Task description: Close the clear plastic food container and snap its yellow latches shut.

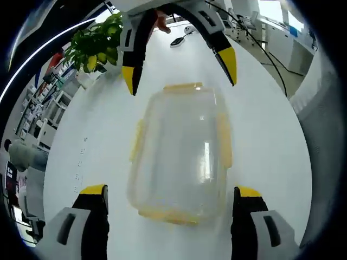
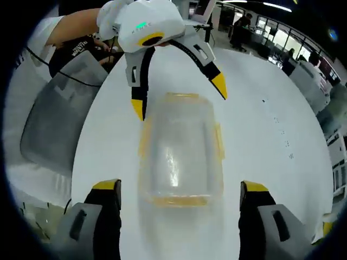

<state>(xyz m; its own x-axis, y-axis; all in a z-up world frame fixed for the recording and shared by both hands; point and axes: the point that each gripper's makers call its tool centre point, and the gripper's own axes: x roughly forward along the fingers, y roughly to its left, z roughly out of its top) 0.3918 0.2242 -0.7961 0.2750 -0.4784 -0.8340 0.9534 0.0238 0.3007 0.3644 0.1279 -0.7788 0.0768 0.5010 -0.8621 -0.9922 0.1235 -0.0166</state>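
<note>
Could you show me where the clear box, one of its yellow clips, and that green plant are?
box [image 1: 181, 149]: left gripper view, middle of its clear lid.
yellow clip [image 1: 224, 141]: left gripper view, the strip along the box's right side.
plant [image 1: 96, 43]: left gripper view, its leaves at upper left.

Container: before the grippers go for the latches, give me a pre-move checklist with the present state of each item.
1. Lid on the container: appears seated, blurred; cannot tell if fully down.
2. Yellow latches snapped: cannot tell, image too blurred.
3. Left gripper open, its jaws either side of the container: ok.
4. Right gripper open, facing from the opposite end: ok.
5. Both grippers free of the container: ok, no contact visible.
6. Container flat on the white table: ok.
</note>
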